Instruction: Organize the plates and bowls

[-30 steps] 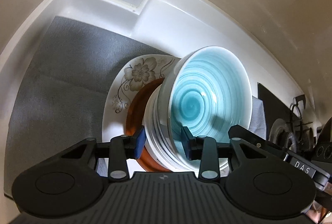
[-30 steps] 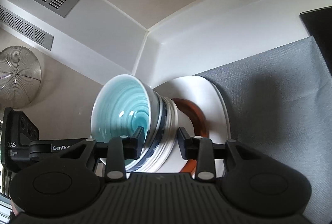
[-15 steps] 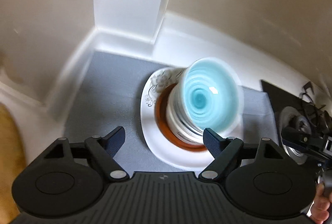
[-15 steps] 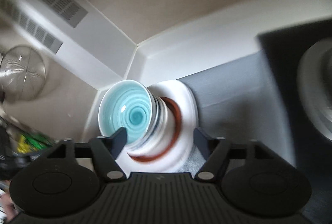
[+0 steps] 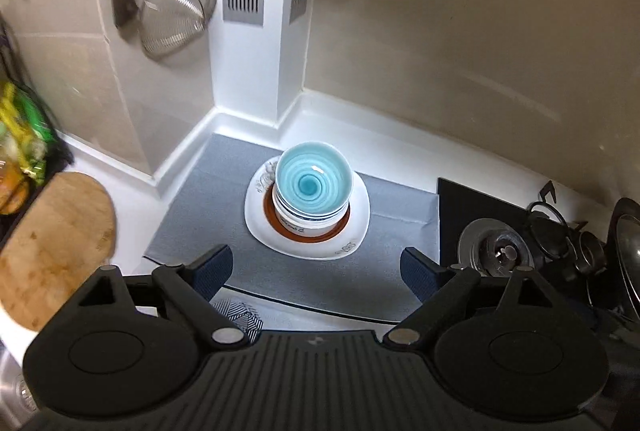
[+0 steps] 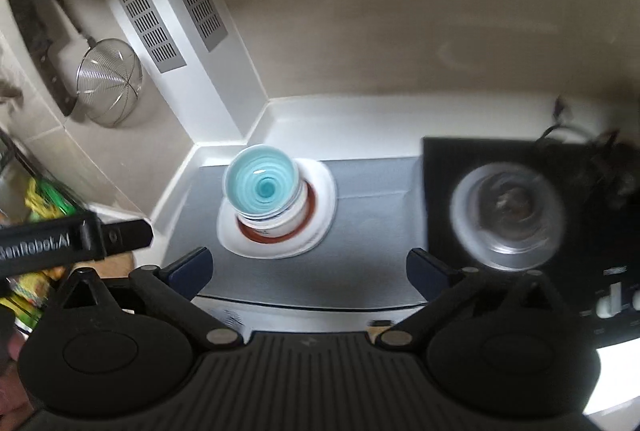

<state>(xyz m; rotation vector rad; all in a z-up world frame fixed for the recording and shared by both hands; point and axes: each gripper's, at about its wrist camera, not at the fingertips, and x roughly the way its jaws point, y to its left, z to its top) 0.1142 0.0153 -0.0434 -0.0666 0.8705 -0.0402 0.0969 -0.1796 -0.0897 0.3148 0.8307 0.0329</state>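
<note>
A stack stands on a grey mat (image 5: 208,215) in the counter corner: a white floral plate (image 5: 360,227) at the bottom, a brown plate (image 5: 267,212) on it, white bowls (image 5: 296,222), and a turquoise bowl (image 5: 313,185) on top. The same stack shows in the right wrist view, with the turquoise bowl (image 6: 260,186) on the white plate (image 6: 326,199). My left gripper (image 5: 316,273) is open and empty, well back from the stack. My right gripper (image 6: 308,273) is open and empty too, also back from it.
A gas hob with burner (image 5: 498,251) lies right of the mat, also in the right wrist view (image 6: 508,215). A wooden board (image 5: 52,243) lies at left. A strainer (image 5: 172,19) hangs on the wall. The left gripper's body (image 6: 60,239) shows at left.
Both grippers let go of the bowl stack, opened wide and pulled up and back. The stack now rests on the plates on the mat.
</note>
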